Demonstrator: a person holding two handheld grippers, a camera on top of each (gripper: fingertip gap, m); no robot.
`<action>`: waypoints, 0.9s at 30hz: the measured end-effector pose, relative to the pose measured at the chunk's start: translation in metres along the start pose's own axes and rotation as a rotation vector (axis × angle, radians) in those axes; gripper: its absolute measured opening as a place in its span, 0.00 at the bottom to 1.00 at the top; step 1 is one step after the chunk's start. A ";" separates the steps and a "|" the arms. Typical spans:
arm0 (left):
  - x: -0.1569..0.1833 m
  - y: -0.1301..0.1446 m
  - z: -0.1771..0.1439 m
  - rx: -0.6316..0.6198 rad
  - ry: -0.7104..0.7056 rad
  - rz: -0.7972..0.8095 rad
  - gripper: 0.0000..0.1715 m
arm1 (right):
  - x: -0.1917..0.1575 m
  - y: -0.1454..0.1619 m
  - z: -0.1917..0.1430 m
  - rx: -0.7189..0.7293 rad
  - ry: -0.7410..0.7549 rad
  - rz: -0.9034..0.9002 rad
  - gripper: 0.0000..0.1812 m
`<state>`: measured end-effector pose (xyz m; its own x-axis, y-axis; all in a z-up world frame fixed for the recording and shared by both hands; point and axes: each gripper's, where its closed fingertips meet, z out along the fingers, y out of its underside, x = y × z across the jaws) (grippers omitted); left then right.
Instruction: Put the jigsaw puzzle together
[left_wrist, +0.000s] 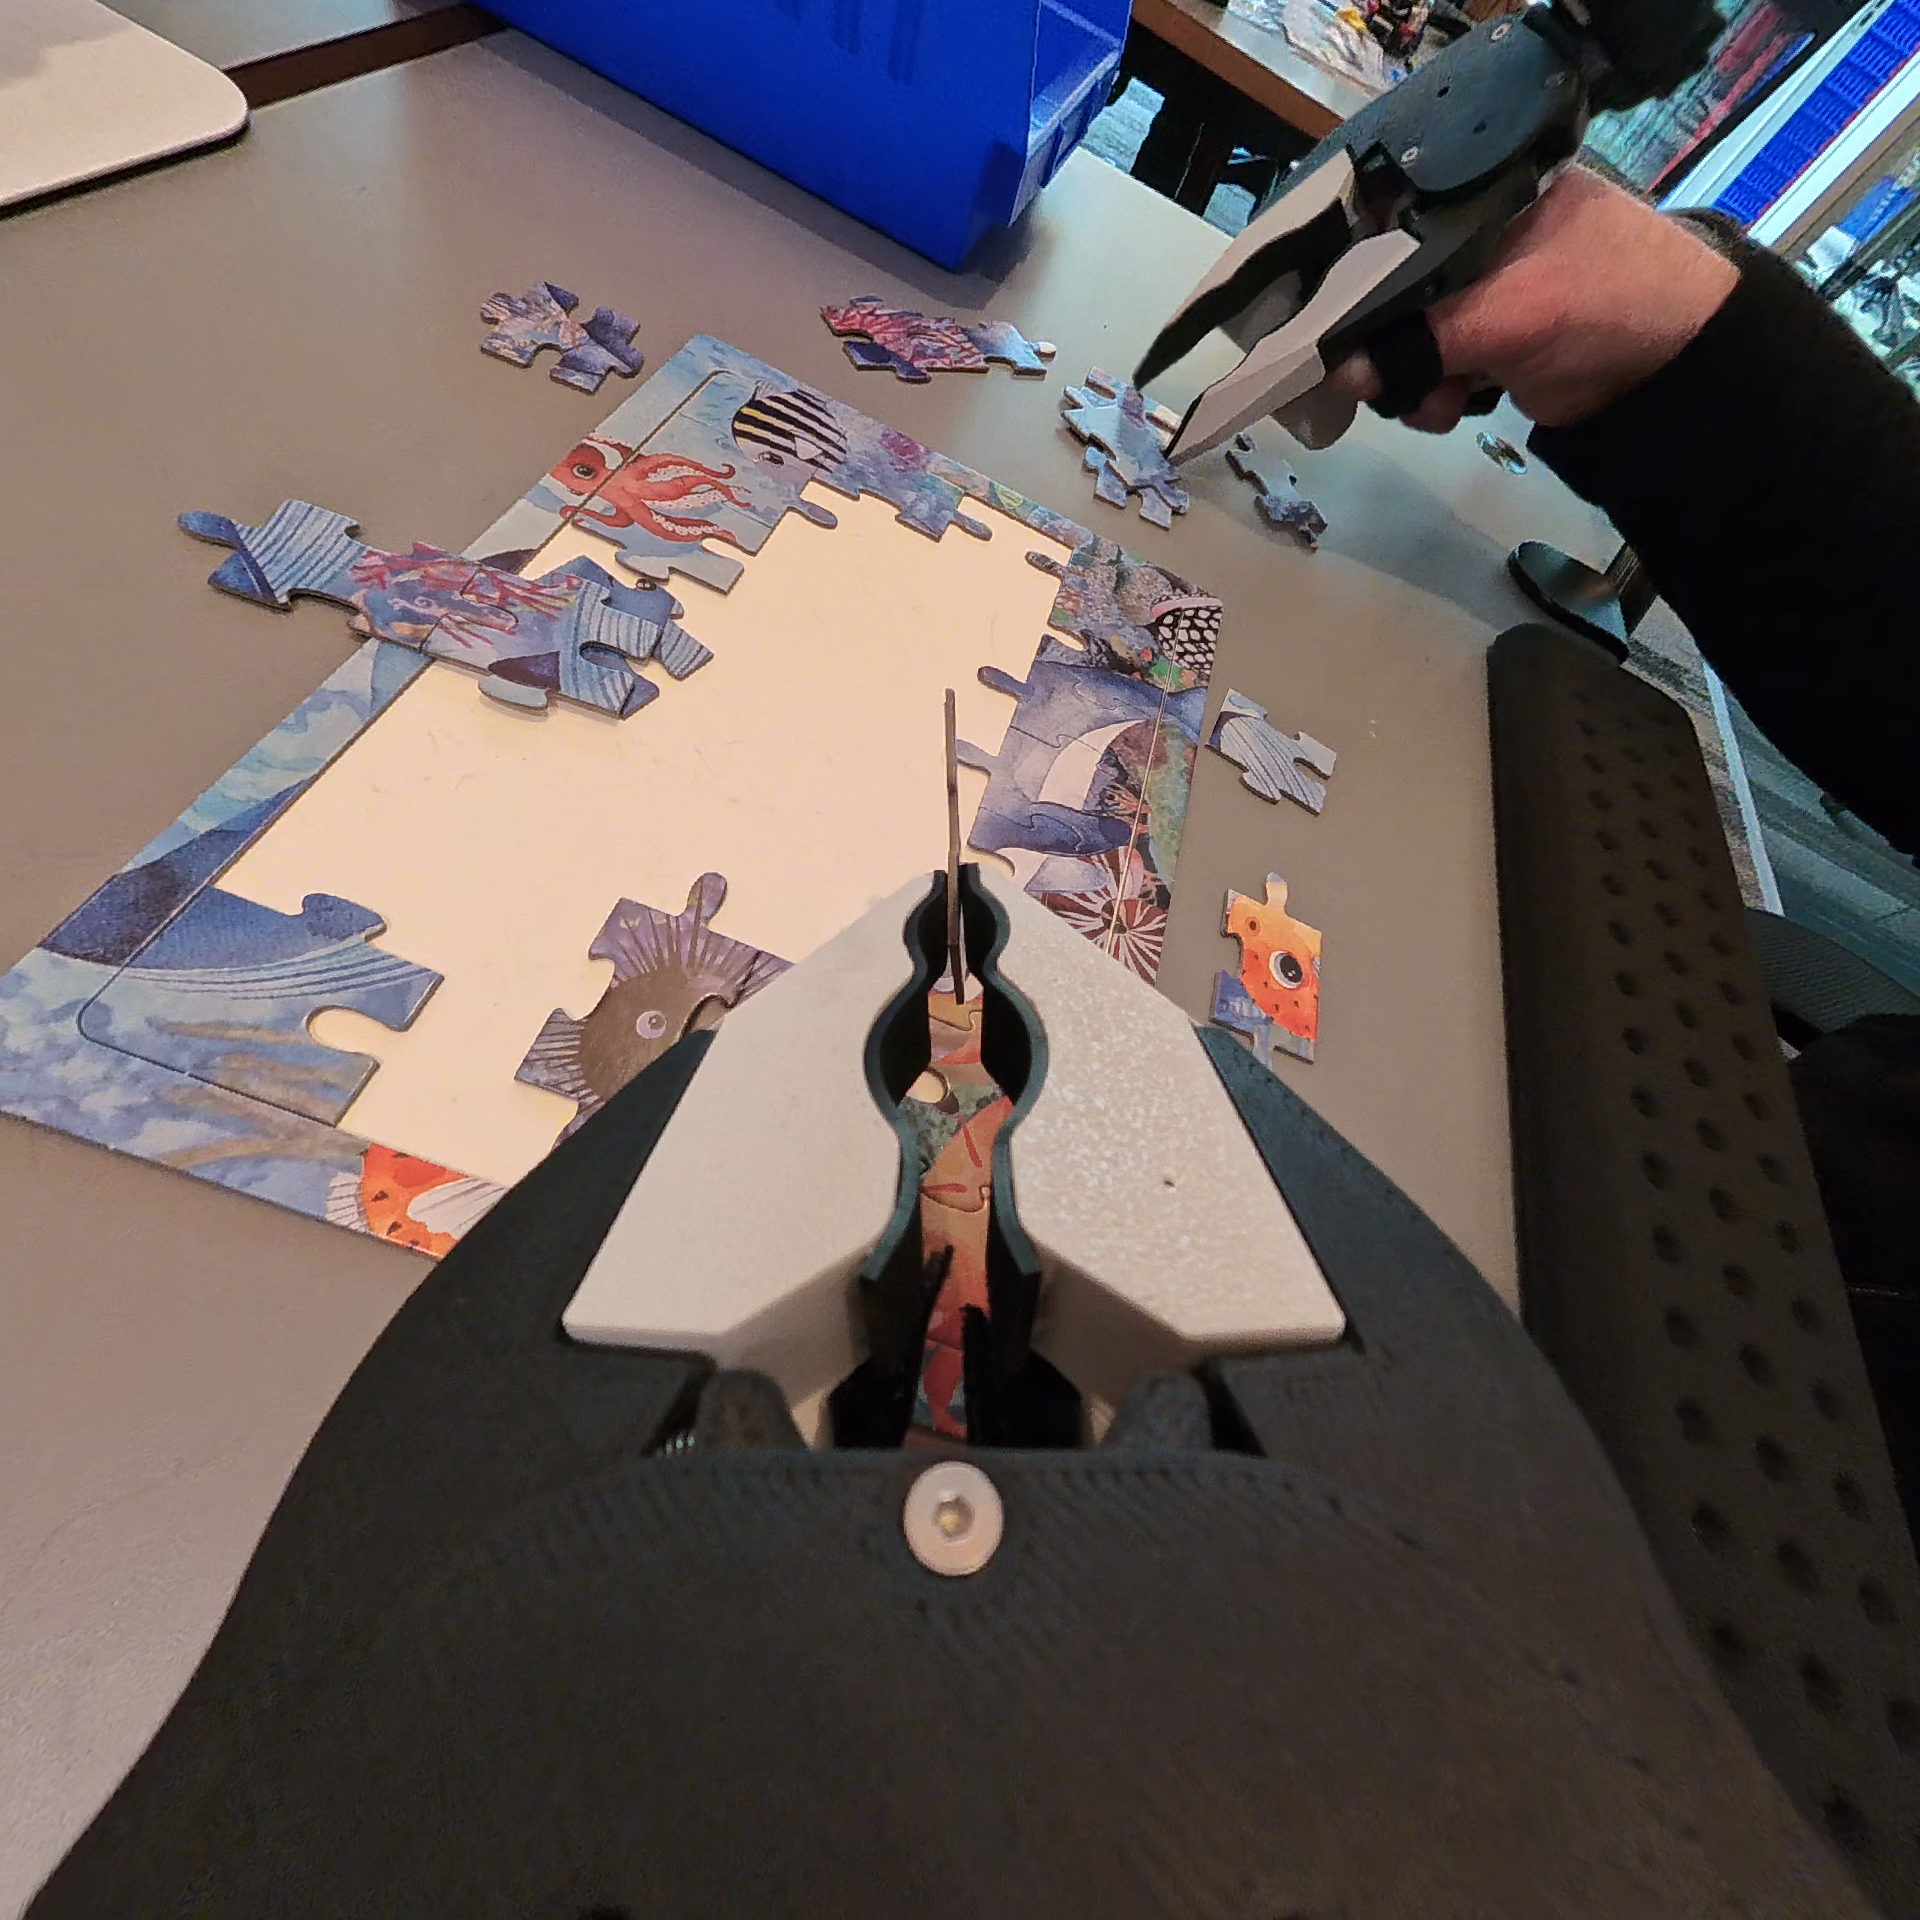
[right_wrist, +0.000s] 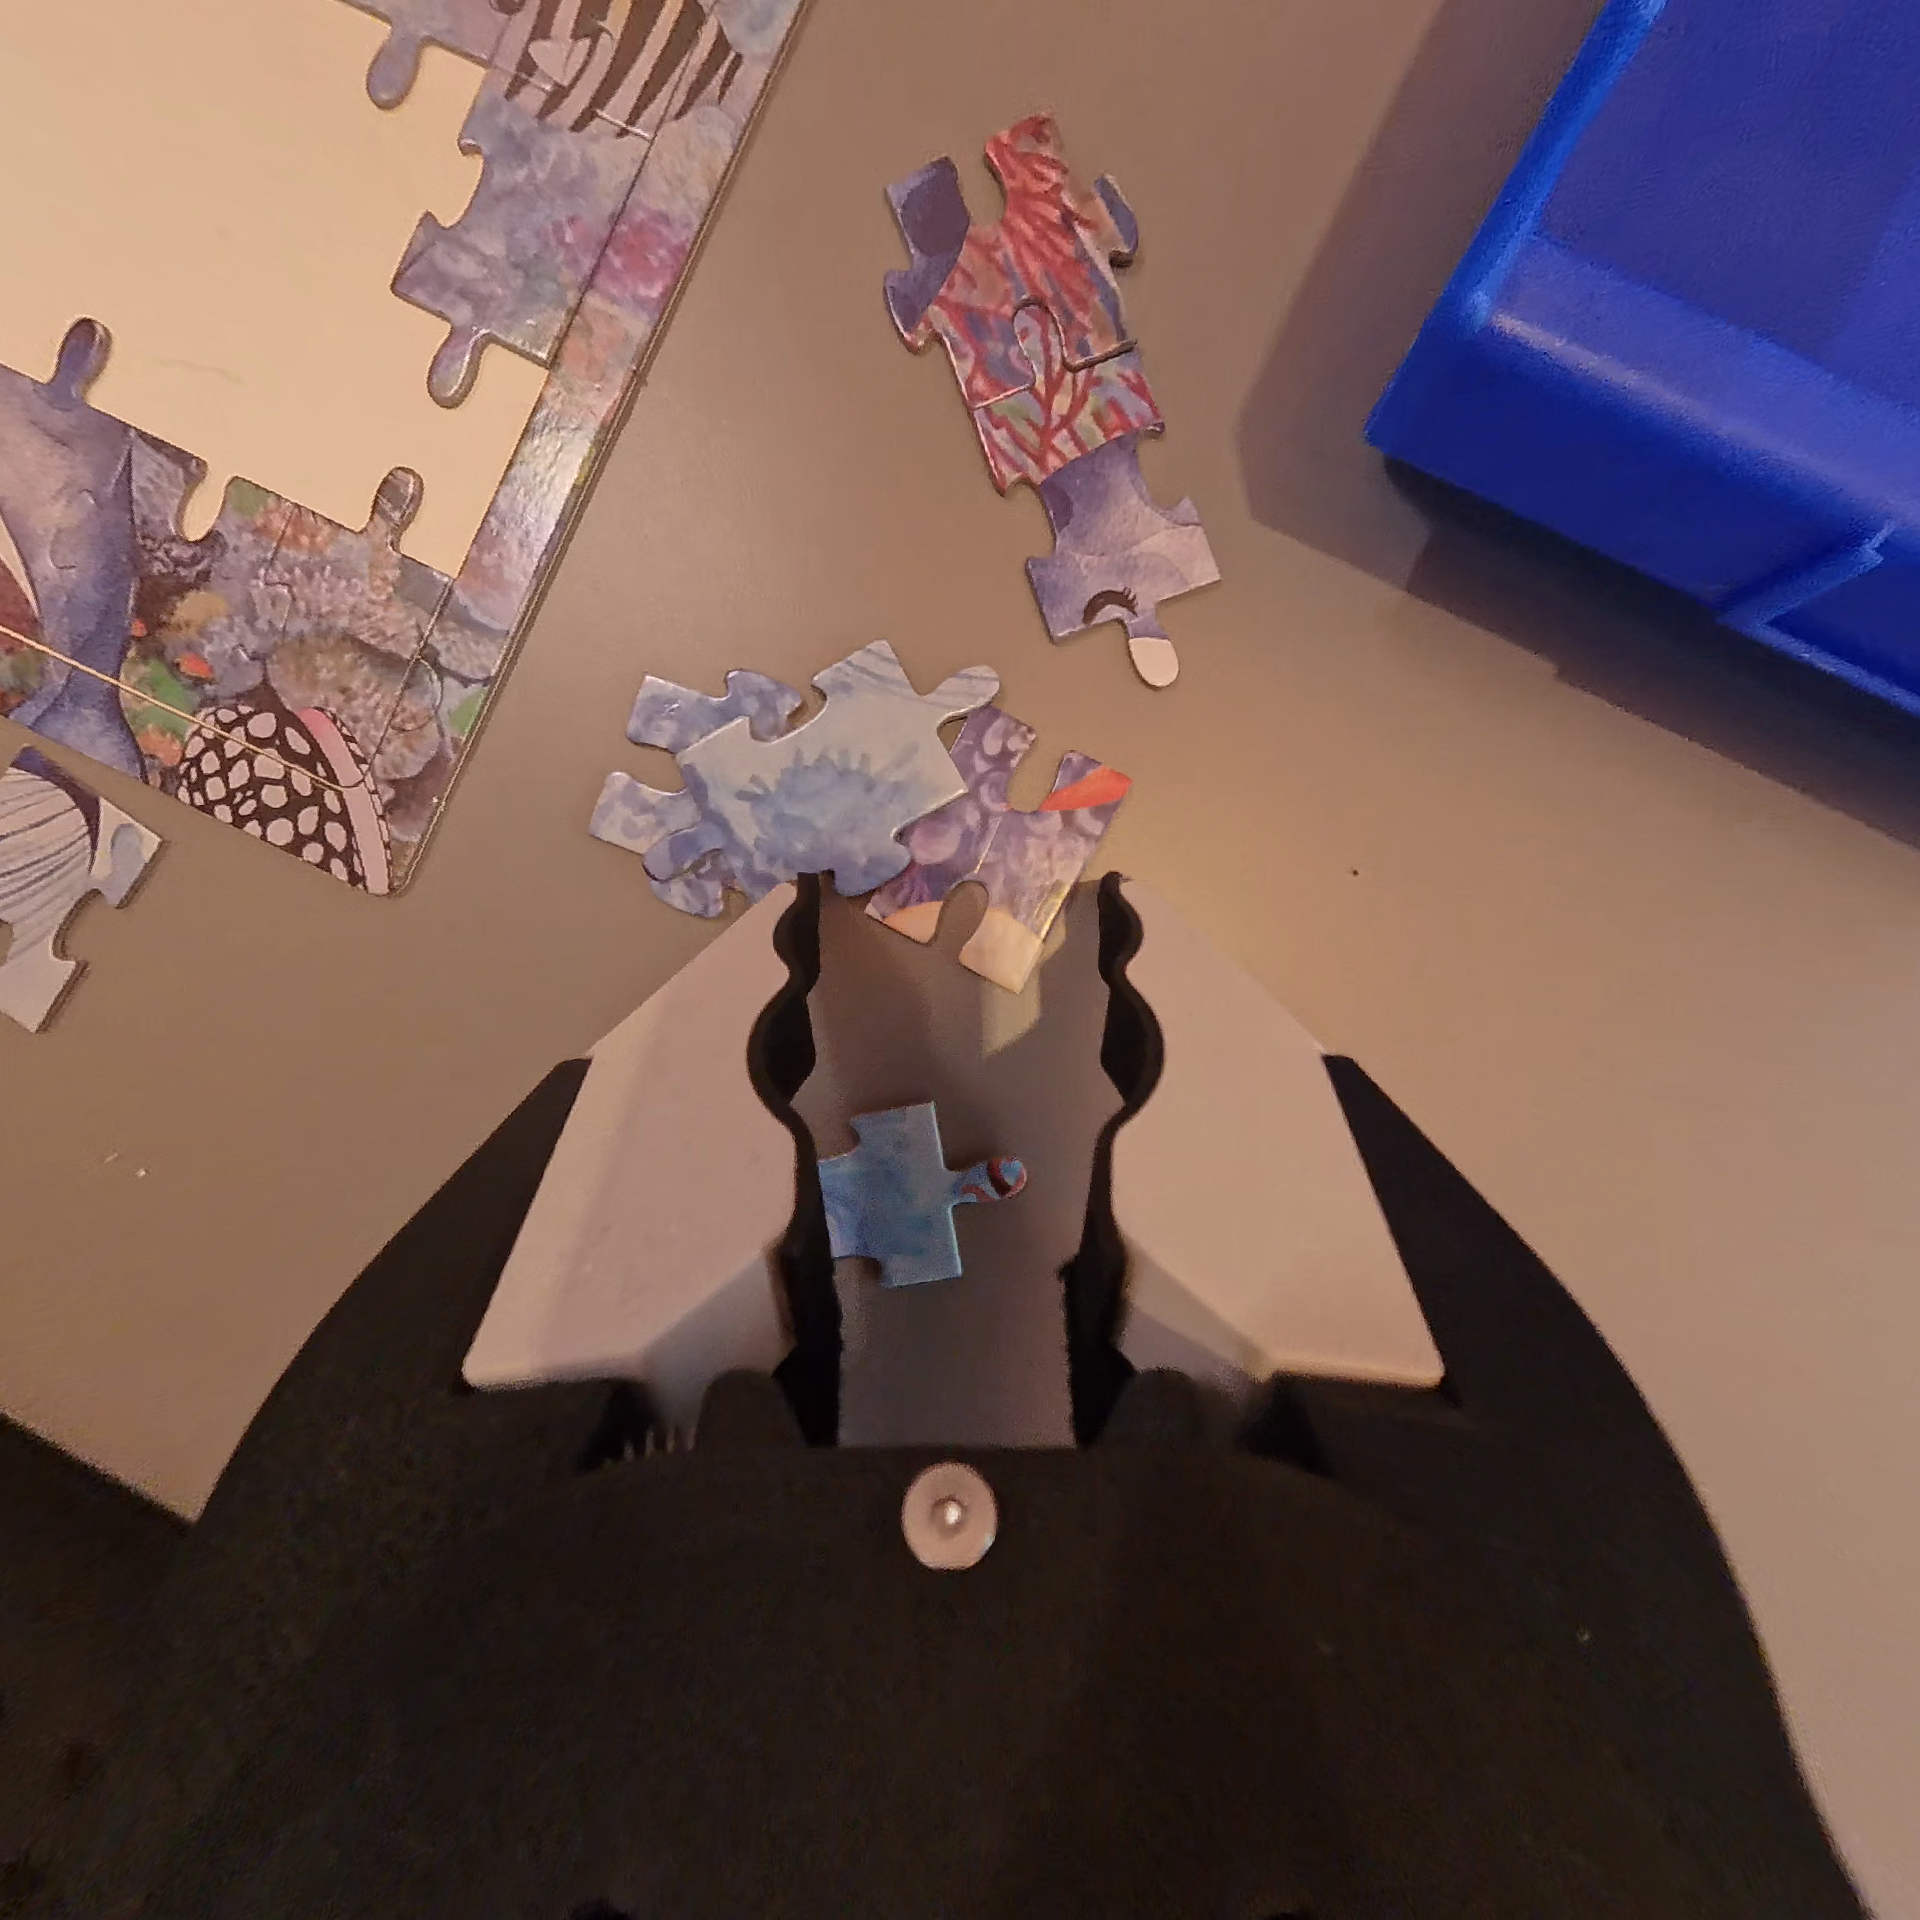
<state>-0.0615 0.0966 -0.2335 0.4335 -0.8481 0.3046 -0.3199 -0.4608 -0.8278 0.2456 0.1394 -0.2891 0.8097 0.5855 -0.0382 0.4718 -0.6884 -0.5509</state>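
Our left gripper (left_wrist: 961, 894) pinches a thin cardboard puzzle piece (left_wrist: 951, 790) edge-on | right gripper (right_wrist: 951, 894) gapes empty at 12 o'clock over overlapping blue pieces (right_wrist: 800, 790) | risk: grabbing two.

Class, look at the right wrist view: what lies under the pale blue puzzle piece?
Under the pale blue piece two purple pieces peek out; their overlapped parts are hidden.

1. I am working over a grey table (left_wrist: 312, 260).
2. The puzzle tray (left_wrist: 644, 790) is lying flat on it.
3. Loose pieces are lying around the tray: a coral piece pair (right_wrist: 1039, 343), an overlapping blue pile (right_wrist: 821, 790), an orange fish piece (left_wrist: 1273, 966).
4. A blue bin (right_wrist: 1683, 343) is sitting nearby.
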 end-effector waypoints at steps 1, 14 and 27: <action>0.000 0.000 0.000 0.000 -0.001 0.000 0.00 | -0.001 0.001 0.000 0.002 -0.001 -0.001 0.28; 0.000 0.005 0.007 -0.021 0.000 0.000 0.00 | 0.007 0.008 -0.011 0.032 0.081 -0.024 0.26; 0.000 0.005 0.015 -0.026 0.003 -0.011 0.00 | 0.036 0.012 -0.013 0.016 0.124 -0.026 0.17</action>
<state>-0.0508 0.0987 -0.2445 0.4343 -0.8438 0.3152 -0.3367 -0.4766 -0.8121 0.2850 0.1464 -0.2864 0.8344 0.5455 0.0790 0.4887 -0.6660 -0.5635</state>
